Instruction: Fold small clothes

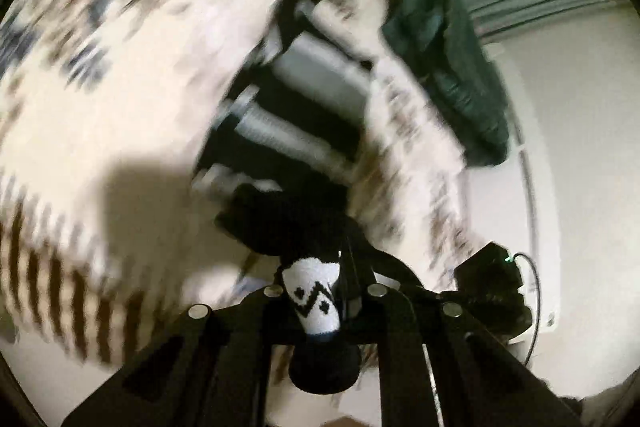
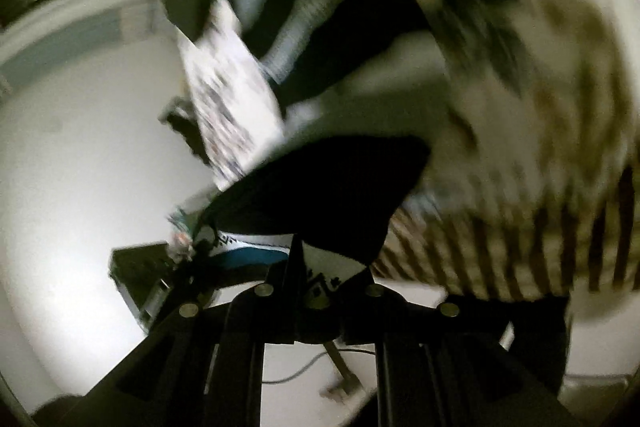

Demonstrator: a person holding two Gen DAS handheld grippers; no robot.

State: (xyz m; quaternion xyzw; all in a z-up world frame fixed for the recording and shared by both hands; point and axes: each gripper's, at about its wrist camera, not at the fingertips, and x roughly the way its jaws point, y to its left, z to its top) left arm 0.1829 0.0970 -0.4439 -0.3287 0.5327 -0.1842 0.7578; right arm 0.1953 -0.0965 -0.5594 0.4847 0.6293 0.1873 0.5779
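Both views badly smeared by blur. In the left wrist view we see the left gripper point(image 1: 320, 291) clamped tight on a black sock point(image 1: 316, 311) at its white band with a black zigzag pattern; the sock's black end bulges below the jaws, the rest of the black knit bunches just ahead of them. In the right wrist view we see the right gripper point(image 2: 316, 287) pinched on the same kind of fabric point(image 2: 320, 187): white patterned band with a teal stripe at the jaws, black cloth spreading out in front. The garment hangs clear above a patterned bedspread point(image 1: 100, 67), cream with dark blotches and a striped border. A dark green garment point(image 1: 440, 67) lies at its far edge. White wall point(image 2: 80, 147) to one side
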